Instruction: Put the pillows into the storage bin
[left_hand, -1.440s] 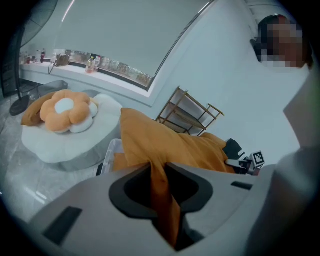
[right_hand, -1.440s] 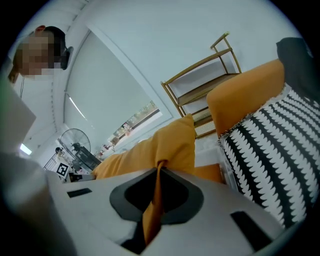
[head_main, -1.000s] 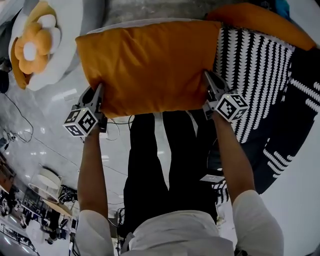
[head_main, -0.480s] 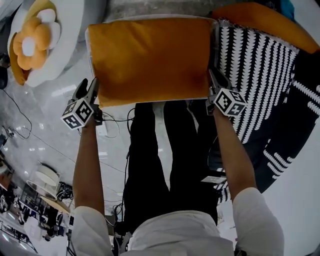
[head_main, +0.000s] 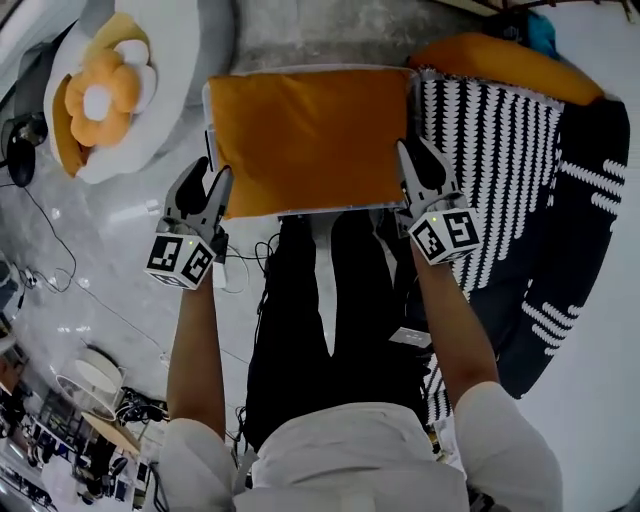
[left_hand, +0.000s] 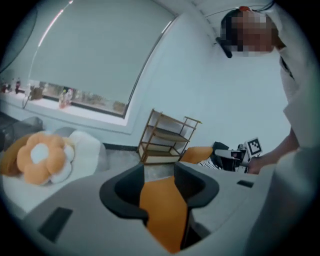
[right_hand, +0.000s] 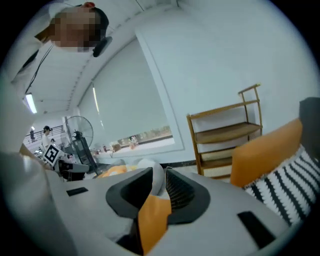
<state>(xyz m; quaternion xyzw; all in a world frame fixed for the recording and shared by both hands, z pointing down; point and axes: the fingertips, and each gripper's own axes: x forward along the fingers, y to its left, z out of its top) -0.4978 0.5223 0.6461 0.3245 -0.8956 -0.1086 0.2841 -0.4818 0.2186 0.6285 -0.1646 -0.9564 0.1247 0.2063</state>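
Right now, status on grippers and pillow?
Left gripper just closing, right gripper just opened a little, both gripping orange pillow by its sides. Pillow spans flat between them. Beside right gripper, striped pillow close, not blocking.

Foreground: left tool (left_hand: 160, 192), dark jaws part-way apart, just been closing; orange pillow (left_hand: 162, 212) fabric fills gap, touches both jaws. Behind: wooden shelf rack (left_hand: 167, 137) by wall. Left: flower cushion (left_hand: 36, 157) against white cushion (left_hand: 85, 150). Upper left: window (left_hand: 85, 60), blind mostly down. Right: second orange pillow (left_hand: 197, 154); right tool (left_hand: 225, 152), marker cube on top, in person's hand.
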